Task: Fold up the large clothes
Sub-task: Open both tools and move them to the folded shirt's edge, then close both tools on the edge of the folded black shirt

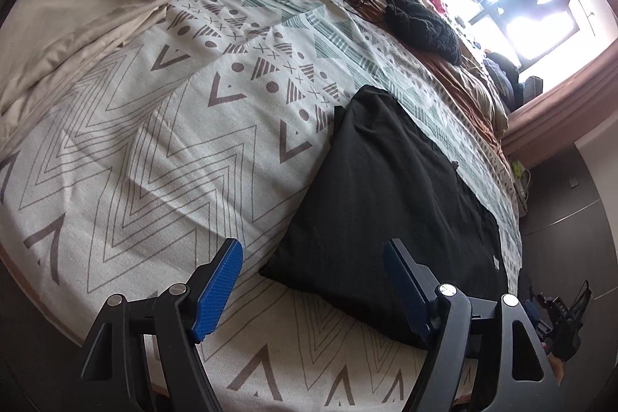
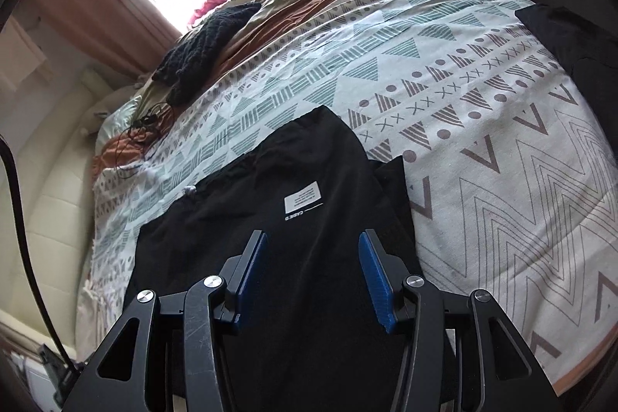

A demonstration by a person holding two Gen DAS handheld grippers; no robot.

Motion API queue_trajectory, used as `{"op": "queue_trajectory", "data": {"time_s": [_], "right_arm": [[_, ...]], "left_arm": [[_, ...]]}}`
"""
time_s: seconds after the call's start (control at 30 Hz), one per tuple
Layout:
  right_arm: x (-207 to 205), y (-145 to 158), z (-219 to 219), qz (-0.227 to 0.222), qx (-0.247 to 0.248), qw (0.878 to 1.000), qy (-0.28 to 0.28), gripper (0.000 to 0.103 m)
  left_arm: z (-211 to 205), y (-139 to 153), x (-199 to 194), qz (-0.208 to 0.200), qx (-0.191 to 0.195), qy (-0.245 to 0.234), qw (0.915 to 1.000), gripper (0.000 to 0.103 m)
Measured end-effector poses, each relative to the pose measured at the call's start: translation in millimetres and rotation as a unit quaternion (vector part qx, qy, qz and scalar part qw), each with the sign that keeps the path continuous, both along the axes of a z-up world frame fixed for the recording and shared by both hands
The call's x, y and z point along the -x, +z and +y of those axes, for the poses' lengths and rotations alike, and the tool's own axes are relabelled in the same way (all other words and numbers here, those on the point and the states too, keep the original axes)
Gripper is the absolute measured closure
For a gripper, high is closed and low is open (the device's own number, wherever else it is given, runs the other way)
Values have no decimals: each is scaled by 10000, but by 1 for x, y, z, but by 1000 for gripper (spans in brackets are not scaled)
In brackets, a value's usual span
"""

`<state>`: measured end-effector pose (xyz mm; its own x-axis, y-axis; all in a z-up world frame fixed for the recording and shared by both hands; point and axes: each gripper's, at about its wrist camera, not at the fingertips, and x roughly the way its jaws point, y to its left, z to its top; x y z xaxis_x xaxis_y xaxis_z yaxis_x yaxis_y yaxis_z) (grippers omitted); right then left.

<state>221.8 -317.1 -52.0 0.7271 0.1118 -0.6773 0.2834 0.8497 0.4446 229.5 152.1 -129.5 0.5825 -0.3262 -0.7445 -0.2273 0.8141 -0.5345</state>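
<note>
Garment: black garment (image 2: pixel 293 219) lies folded flat on the patterned bedspread (image 1: pixel 154 149), centre to lower middle of the right wrist view, lower right of the left wrist view.
Left gripper (image 1: pixel 313 280): jaws open wide, empty, hanging over the garment's near corner.
Right gripper (image 2: pixel 313 273): jaws apart, nothing between the pads, above the cloth below the white label (image 2: pixel 303 199).
Next fold: likely pinch one edge with both grippers, lift evenly, lay corners flush.
Risk: uneven grips would skew the layers.
</note>
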Motion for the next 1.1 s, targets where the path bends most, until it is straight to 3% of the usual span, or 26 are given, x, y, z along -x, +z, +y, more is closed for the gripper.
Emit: {"op": "queue_trajectory", "data": {"time_s": [0.17,0.37,0.57,0.7,1.1], "right_arm": [[-1,16,34,-180,181,9995,181,53],[-12,15,79,-114,238,9983,520,53],[-20,13,124,-50,406,9952,890,53],[-21,5,147,60,501,9922,1141,53],[0,-49,188,636,821,9792,1741,53]], "left_arm": [[5,0,13,-40,58,-31,10000,27],[9,-9,15,50,148,-51,9999,27],[3,-25,7,267,355,-116,9989,34],[-1,-37,-1,447,498,-209,9975,40],[-15,-53,-20,580,837,-317,9943,41]]}}
